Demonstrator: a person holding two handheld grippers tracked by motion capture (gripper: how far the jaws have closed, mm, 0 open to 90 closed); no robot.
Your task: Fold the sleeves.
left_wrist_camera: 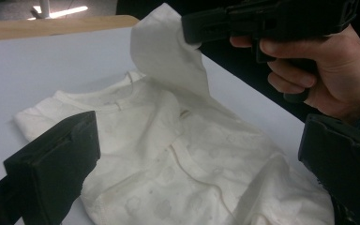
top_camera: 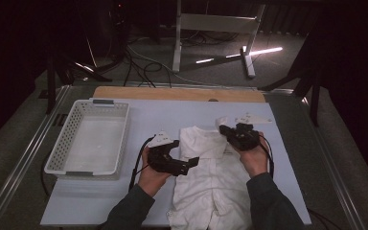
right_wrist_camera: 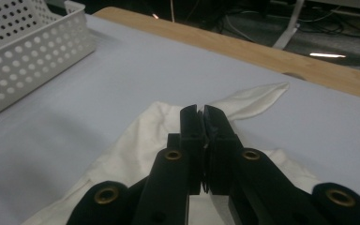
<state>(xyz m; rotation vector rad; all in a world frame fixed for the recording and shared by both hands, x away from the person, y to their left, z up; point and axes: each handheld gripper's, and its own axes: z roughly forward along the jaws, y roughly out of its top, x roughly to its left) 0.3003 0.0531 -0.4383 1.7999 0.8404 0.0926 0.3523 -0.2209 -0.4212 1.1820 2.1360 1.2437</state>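
A small white shirt lies flat on the pale mat, collar away from the person. My right gripper is at the shirt's far right corner, shut on its sleeve, which it holds lifted off the mat. In the right gripper view the jaws are pressed together, and the sleeve's end hangs beyond them. My left gripper hovers over the shirt's left edge. Its jaws stand wide open above the cloth with nothing between them. A hand holds the right gripper in the left gripper view.
A white perforated basket stands empty on the mat to the left, also seen as the basket in the right gripper view. A wooden strip runs along the table's far edge. Cables and stand legs lie on the floor beyond.
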